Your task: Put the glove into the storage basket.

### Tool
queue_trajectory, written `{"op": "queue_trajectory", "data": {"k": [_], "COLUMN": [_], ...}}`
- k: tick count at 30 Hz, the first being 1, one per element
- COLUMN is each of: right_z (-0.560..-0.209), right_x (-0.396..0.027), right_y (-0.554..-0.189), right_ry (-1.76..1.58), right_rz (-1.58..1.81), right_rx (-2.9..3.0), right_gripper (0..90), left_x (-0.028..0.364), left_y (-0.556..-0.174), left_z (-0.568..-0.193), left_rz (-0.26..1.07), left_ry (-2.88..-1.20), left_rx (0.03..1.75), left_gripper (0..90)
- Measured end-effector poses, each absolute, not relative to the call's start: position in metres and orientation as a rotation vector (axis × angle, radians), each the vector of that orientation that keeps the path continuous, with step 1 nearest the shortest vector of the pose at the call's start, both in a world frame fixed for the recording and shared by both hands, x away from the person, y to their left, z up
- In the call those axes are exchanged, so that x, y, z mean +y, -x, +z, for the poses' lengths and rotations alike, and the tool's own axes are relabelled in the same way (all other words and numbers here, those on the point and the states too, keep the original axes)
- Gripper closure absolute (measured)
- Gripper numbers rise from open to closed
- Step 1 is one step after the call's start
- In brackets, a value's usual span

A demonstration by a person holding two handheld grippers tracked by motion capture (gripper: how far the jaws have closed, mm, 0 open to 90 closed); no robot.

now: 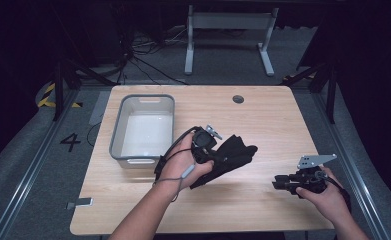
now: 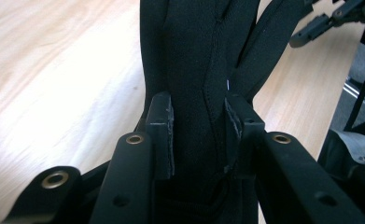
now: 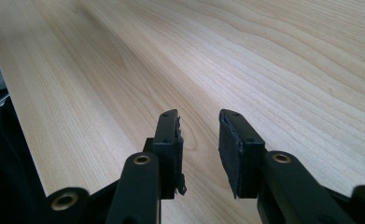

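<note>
A black glove point(image 1: 231, 154) hangs lifted above the middle of the wooden table point(image 1: 263, 115). My left gripper point(image 1: 218, 161) is shut on it. In the left gripper view both pads press the glove point(image 2: 194, 70) near its cuff, and its fingers point away over the table point(image 2: 54, 84). My right gripper point(image 1: 279, 183) rests low near the table's front right corner, held by a hand. In the right gripper view its jaws point(image 3: 199, 140) stand open with only bare wood point(image 3: 264, 56) between them.
A grey plastic bin point(image 1: 116, 135) with a pale empty bottom stands at the table's left. A round cable hole point(image 1: 238, 99) sits near the far edge. A white desk frame point(image 1: 228, 35) and cables lie on the floor beyond. The right gripper point(image 2: 332, 21) appears far off in the left gripper view.
</note>
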State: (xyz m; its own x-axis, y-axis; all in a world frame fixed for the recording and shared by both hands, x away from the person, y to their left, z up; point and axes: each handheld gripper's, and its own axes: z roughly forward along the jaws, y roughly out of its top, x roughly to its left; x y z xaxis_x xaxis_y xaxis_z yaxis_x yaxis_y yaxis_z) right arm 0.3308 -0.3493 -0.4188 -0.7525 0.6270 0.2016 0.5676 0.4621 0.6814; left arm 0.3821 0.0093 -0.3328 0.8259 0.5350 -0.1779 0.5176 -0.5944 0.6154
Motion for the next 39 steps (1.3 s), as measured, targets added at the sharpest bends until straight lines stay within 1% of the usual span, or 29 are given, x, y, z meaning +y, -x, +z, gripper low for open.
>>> {"op": "queue_trajectory", "data": {"k": [7,12,16,25,32,39], "right_z": [-0.420,-0.422,-0.423,-0.422,-0.422,-0.422], "right_x": [-0.347,-0.346,-0.346,-0.347,-0.348,-0.348], "right_y": [-0.333,-0.335,-0.332,-0.326,-0.325,-0.324], "right_ry": [-1.066,-1.075,-1.078,-1.088,-1.095,-1.095], "right_rz": [1.170,1.153,1.144,1.139,1.144,1.147], "right_rx": [2.627,2.631,2.637,2.629,2.621,2.619], "right_gripper": [69.1,69.0,68.8,68.0,67.5,67.2], "left_x": [0.040,0.057,0.073,0.101,0.124,0.145], "left_y": [-0.392,-0.402,-0.409,-0.425,-0.444,-0.460], "left_z": [-0.320,-0.314,-0.306,-0.292,-0.289,-0.293], "left_rz": [0.086,0.120,0.139,0.225,0.300,0.320], "left_ry": [-2.256,-2.241,-2.186,-2.130,-2.070,-1.996], "left_rx": [0.863,0.916,0.956,1.080,1.233,1.336], "left_gripper": [67.4,67.4,67.3,67.3,67.2,67.0]}}
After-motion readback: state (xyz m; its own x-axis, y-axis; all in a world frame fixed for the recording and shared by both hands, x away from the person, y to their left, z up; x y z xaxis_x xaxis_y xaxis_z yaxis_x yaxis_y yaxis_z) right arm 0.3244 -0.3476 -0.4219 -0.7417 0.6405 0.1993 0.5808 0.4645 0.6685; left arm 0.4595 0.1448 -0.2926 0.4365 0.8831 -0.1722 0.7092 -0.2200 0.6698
